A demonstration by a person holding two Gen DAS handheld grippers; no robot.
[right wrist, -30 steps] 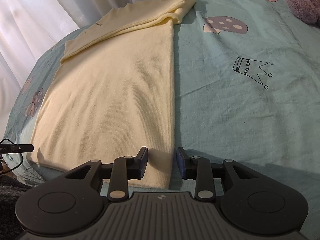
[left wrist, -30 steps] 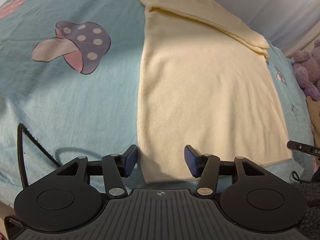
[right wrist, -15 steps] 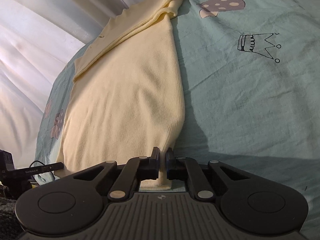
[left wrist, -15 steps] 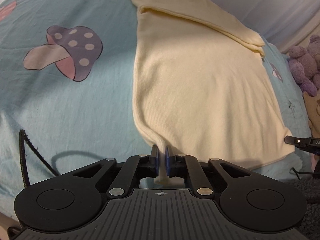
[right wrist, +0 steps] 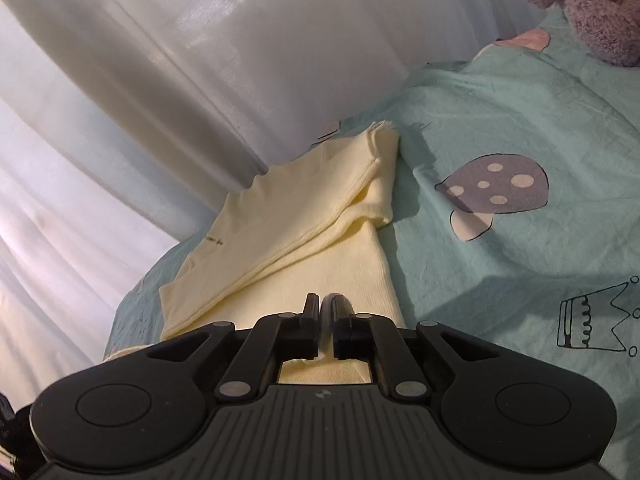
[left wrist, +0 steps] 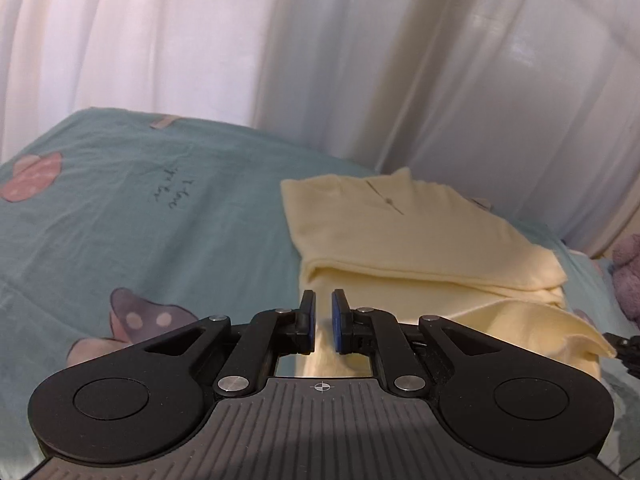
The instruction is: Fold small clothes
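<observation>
A pale yellow knit garment (left wrist: 420, 232) lies on the bed, its far end folded over into a thick band (right wrist: 304, 216). My left gripper (left wrist: 323, 300) holds the near hem low between its blue pads; the jaws are opening slightly, with cloth still in the gap. My right gripper (right wrist: 321, 304) pinches the other hem corner, its jaws also easing apart around a strip of fabric. The hem is raised over the garment's body, and a lifted flap (left wrist: 540, 324) sags between the two grips.
The bed has a teal sheet (left wrist: 160, 220) printed with mushrooms (right wrist: 496, 188) and a crown. A white curtain (left wrist: 280, 60) hangs close behind the far edge. A purple plush toy (right wrist: 592, 8) sits at the right.
Both grippers shut on the near hem corners, then lifted and carried them forward over the garment toward its folded far end. Both views have tilted up to show the curtain.
</observation>
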